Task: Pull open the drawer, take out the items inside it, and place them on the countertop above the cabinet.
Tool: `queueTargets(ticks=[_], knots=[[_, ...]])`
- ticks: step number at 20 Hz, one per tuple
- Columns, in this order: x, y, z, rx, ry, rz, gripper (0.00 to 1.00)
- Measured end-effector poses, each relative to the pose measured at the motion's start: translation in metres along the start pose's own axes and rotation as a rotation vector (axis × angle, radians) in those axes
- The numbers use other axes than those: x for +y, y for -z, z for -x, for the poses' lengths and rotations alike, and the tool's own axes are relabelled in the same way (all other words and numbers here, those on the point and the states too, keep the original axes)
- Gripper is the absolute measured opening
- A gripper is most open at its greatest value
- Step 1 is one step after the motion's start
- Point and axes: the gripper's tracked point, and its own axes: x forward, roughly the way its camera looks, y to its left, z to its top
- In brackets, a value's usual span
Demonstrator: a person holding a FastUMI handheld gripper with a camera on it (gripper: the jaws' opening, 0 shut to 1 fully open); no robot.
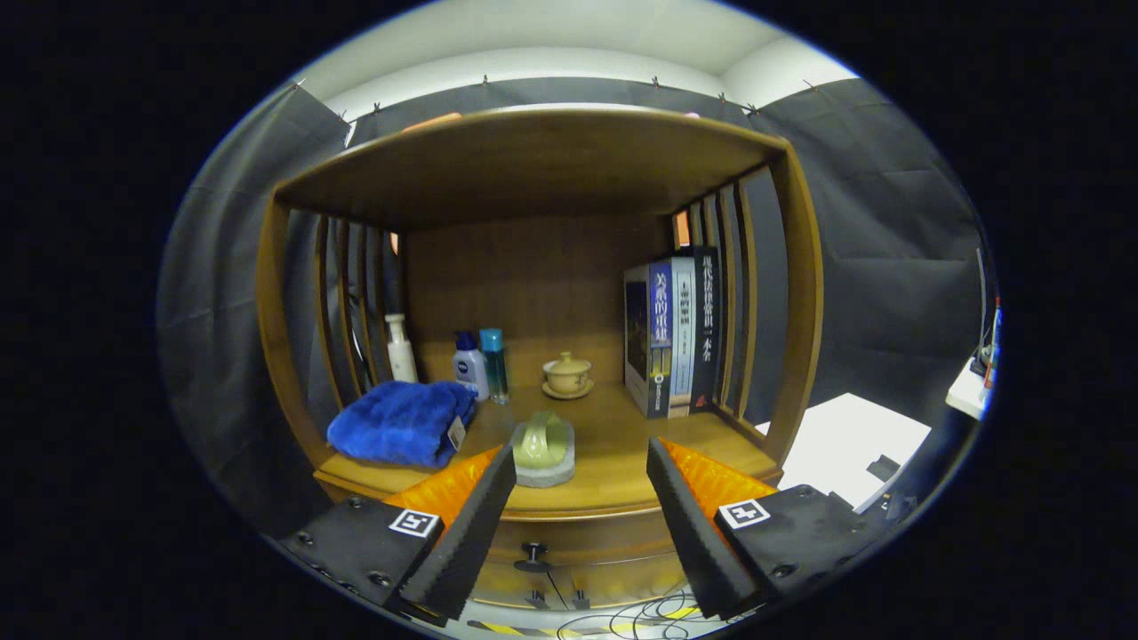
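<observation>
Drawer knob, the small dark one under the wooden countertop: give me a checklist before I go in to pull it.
1. Gripper open: ok, fingers spread wide, holding nothing.
2. Small dark drawer knob lined up: ok, it sits between the fingers, slightly toward one side.
3. Wooden drawer front shut: ok, still to be pulled.
4. Free spot on wooden countertop: ok, bare wood beside the pale green soap dish.
5. Drawer contents: cannot tell.

I'm in a staged booth got up as a home: black cloth wall (880, 240) behind a wooden cabinet (533, 169) holding books (676, 333), toiletry bottles (471, 364) and a lidded teacup (567, 373).
</observation>
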Motion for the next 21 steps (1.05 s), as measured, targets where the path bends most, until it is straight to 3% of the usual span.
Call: queueTargets(ticks=[5,11,21], knots=[[0.001,-0.038,0.037,-0.031,0.019,0.075,0.98],[0.015,-0.083,0.08,-0.107,-0.026,0.022,0.98],[0.008,-0.074,0.087,-0.079,-0.005,-0.006,0.98]])
